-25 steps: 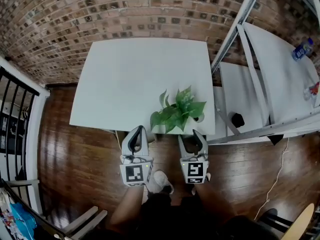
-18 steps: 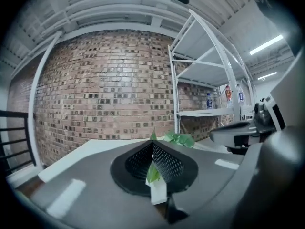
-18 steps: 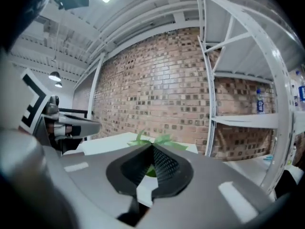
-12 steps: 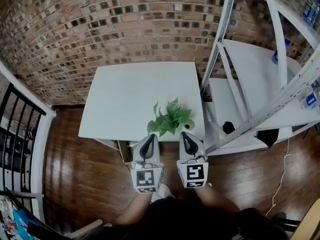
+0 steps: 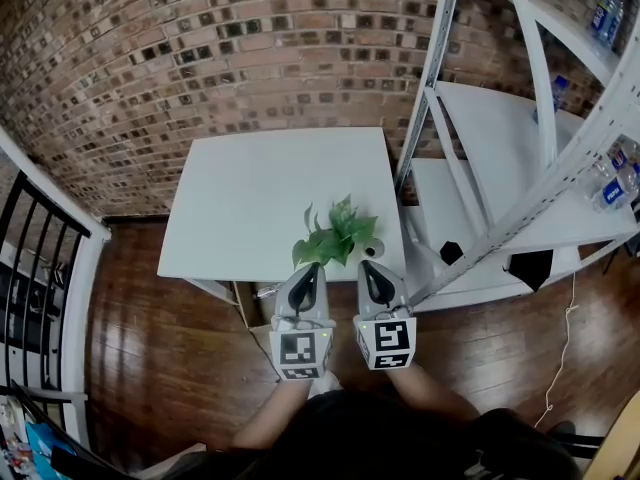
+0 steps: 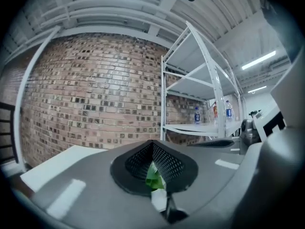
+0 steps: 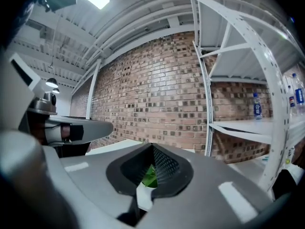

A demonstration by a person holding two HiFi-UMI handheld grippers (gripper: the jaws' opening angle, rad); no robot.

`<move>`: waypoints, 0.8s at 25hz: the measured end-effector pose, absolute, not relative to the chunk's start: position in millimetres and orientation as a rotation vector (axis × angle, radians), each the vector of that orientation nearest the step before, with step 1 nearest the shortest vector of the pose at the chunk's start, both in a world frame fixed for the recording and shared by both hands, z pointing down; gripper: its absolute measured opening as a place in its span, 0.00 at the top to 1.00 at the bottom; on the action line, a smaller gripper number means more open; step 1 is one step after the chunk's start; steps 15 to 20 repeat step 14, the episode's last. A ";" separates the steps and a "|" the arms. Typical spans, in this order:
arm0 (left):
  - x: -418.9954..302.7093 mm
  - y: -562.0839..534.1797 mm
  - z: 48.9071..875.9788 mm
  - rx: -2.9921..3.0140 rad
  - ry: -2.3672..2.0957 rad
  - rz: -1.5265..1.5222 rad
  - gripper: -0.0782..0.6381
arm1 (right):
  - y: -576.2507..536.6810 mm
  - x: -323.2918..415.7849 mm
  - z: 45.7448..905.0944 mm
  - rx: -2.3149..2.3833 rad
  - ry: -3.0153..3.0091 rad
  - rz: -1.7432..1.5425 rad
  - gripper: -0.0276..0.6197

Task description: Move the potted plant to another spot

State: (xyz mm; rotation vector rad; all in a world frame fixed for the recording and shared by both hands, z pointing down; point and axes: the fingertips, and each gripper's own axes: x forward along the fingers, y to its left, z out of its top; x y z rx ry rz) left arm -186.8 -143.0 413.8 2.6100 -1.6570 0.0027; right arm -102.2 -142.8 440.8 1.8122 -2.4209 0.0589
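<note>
The potted plant [image 5: 332, 238], green leaves over a small white pot, stands on the white table [image 5: 250, 198] near its front right corner. Both grippers hover side by side just in front of it, off the table's edge and pointing at it. My left gripper [image 5: 305, 269] has its jaws together with nothing between them, and so does my right gripper [image 5: 368, 266]. In the left gripper view a green leaf [image 6: 153, 177] shows through the hollow behind the left gripper's tips [image 6: 153, 146]. The right gripper [image 7: 152, 148] frames a leaf [image 7: 150, 176] the same way. Neither touches the plant.
A white metal shelf rack [image 5: 520, 158] stands right of the table, with water bottles [image 5: 606, 190] and a black object [image 5: 451, 253] on its shelves. A brick wall [image 5: 200, 58] runs behind the table. A black railing [image 5: 30, 268] is at the left, wooden floor [image 5: 160, 348] below.
Both grippers have risen and come closer together in front of the plant. The right gripper's jaws have closed. The head view has lifted and shows more wall and shelving.
</note>
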 end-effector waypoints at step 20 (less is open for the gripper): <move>-185.5 -135.5 404.5 2.634 -1.664 -0.018 0.87 | -136.3 -113.1 420.5 1.816 -2.440 -0.035 0.95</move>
